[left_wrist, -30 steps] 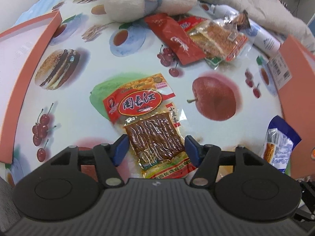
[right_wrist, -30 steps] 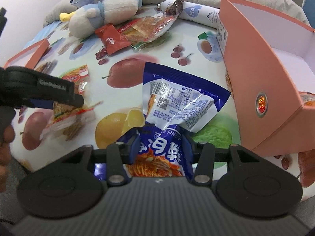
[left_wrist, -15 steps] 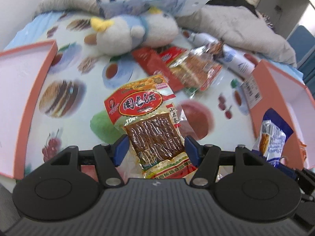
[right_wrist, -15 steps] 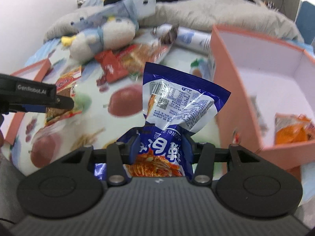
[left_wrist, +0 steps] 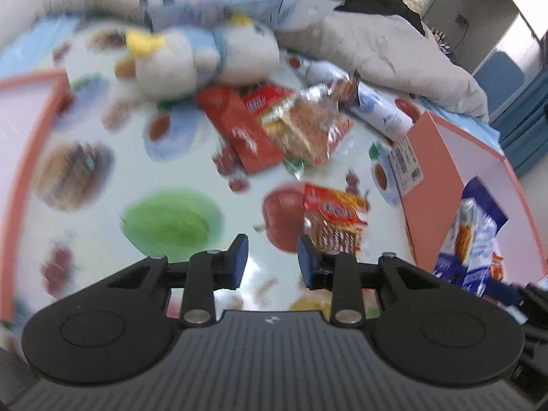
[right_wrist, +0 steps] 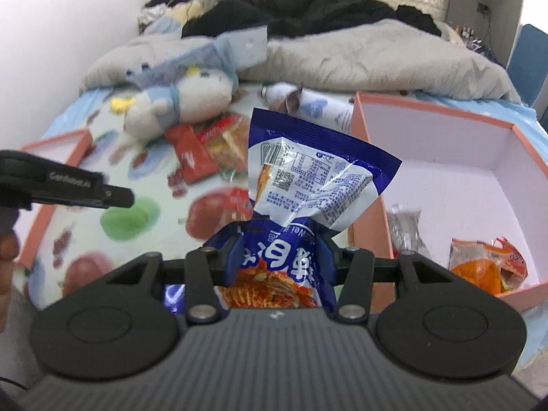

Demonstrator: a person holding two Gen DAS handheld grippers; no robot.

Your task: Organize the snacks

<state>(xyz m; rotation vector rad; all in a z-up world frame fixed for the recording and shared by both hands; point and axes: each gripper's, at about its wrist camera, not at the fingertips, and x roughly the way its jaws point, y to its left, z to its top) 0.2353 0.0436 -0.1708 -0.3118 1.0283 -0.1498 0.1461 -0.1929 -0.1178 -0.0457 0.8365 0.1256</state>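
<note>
A: What is the setting?

B: A bed, with a fruit-print sheet (left_wrist: 178,178) spread over it as the working surface.

A: And nearest the right-hand camera?

B: The right gripper (right_wrist: 279,257) is clamped on a blue noodle packet (right_wrist: 308,185). The packet stands up out of the jaws, long axis pointing away from the camera, its sealed top edge uppermost and its back label facing the lens. The gripper tilts downward over the sheet, just left of the open pink box (right_wrist: 441,174).

A: The left one?

B: The left gripper (left_wrist: 270,262) also points down at the sheet. Its jaws have just been closing, but nothing is between them; the pads stand apart over bare sheet. A red-and-yellow snack packet (left_wrist: 334,219) sits just beyond the right-side pad, outside the gap, long axis running away from the camera. Whether it rests on the sheet I cannot tell; the view is blurred.

A: Farther back?

B: A red sachet (left_wrist: 239,133) and a clear-wrapped snack (left_wrist: 301,126) lie overlapping, with a plush toy (left_wrist: 205,58) beyond them and a grey blanket (right_wrist: 376,58) behind.

A: Inside the box?

B: An orange packet (right_wrist: 486,267) and a silvery one (right_wrist: 406,229), near the front wall.
</note>
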